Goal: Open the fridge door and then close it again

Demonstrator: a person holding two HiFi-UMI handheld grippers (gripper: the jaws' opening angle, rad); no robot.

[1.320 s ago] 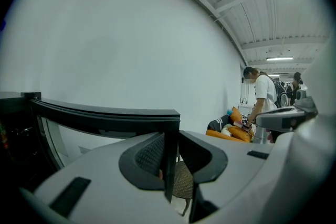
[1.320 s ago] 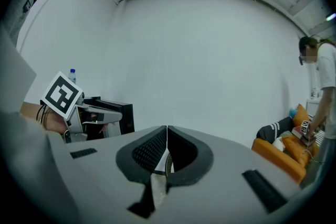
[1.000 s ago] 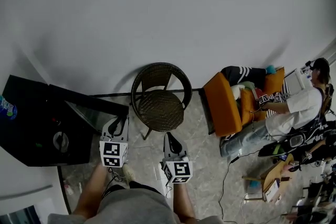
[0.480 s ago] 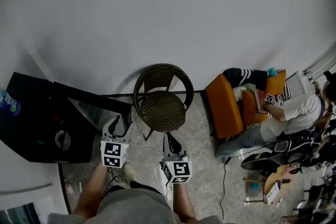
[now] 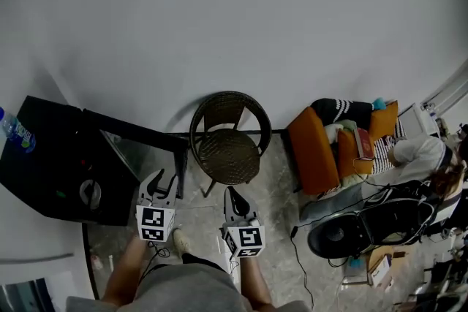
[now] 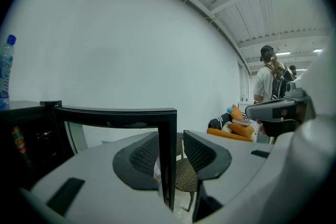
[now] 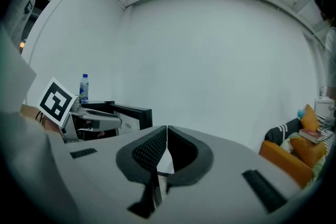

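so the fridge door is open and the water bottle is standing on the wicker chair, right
Not quite. The water bottle stands on top of the fridge, not on the wicker chair, whose seat is bare; the head view shows it. The fridge door is open, as you say.

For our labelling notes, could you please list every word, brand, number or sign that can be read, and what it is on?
Nothing here can be read as text.
Water bottle label: too small and blurred to read.
Left marker cube and right marker cube: black-and-white square markers, no letters.
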